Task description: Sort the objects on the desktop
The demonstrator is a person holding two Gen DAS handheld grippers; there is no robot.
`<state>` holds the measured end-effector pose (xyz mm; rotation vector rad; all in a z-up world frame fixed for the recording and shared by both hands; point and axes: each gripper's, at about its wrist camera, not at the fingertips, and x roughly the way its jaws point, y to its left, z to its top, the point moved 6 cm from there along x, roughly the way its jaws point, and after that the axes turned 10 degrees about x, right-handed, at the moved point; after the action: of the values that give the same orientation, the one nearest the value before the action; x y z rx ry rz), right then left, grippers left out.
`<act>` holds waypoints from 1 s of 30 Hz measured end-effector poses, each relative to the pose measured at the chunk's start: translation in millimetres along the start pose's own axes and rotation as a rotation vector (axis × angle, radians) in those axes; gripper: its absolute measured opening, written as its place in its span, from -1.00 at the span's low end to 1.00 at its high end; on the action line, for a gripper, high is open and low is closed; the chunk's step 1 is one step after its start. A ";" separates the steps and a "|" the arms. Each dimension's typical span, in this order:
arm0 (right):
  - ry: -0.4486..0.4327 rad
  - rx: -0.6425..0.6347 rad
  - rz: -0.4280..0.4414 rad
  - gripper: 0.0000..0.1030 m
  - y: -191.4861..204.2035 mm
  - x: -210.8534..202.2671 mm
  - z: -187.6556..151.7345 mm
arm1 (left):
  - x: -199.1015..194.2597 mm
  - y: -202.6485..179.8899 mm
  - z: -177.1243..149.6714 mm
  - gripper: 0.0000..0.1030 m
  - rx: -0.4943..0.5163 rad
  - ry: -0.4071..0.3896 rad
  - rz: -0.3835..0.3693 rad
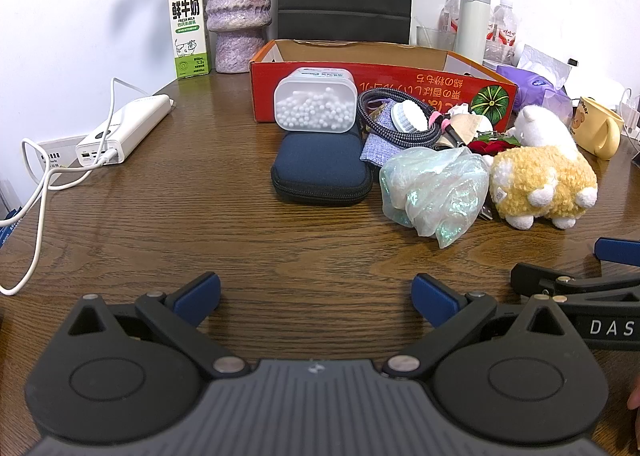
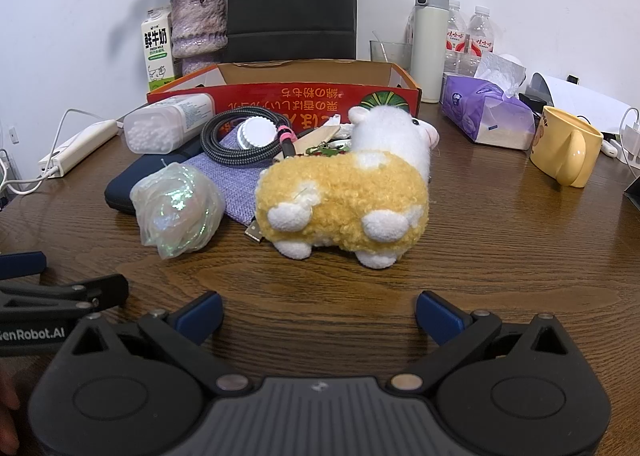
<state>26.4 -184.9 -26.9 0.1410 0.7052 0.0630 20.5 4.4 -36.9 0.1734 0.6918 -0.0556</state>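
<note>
Left tongs [image 1: 316,298]: spread wide, empty, above the worktop [image 1: 200,224].
Right tongs [image 2: 319,316]: spread, empty, facing plush sheep [image 2: 344,196].

Milk carton [image 1: 188,26]; vase [image 1: 237,16]; thermos [image 2: 430,44]

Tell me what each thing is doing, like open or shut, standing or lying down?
left gripper: open, holding nothing.
right gripper: open, holding nothing.
red box: open on top.
plush sheep: standing on its feet.
navy case: zipped shut, lying flat.
cotton swab box: lying on its side on the navy case.
thermos: upright, lid shut.
milk carton: upright.
</note>
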 end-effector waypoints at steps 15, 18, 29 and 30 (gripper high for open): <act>-0.001 0.000 0.000 1.00 0.4 -0.2 -1.0 | 2.2 -1.7 2.5 1.00 -0.005 0.001 0.008; 0.005 -0.012 0.015 1.00 -1.0 1.0 -0.6 | 2.4 -3.5 4.0 1.00 0.020 -0.007 -0.008; -0.105 0.009 0.096 0.78 -22.9 -14.0 45.7 | -2.1 -27.1 54.8 0.99 0.080 -0.192 -0.171; -0.115 0.036 0.099 0.75 -26.1 -10.8 55.3 | 3.2 -32.2 60.0 0.82 0.092 -0.182 -0.181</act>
<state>54.4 -217.8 17.7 0.2128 0.5841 0.1361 57.2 -38.0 1.9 0.1911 0.5225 -0.2736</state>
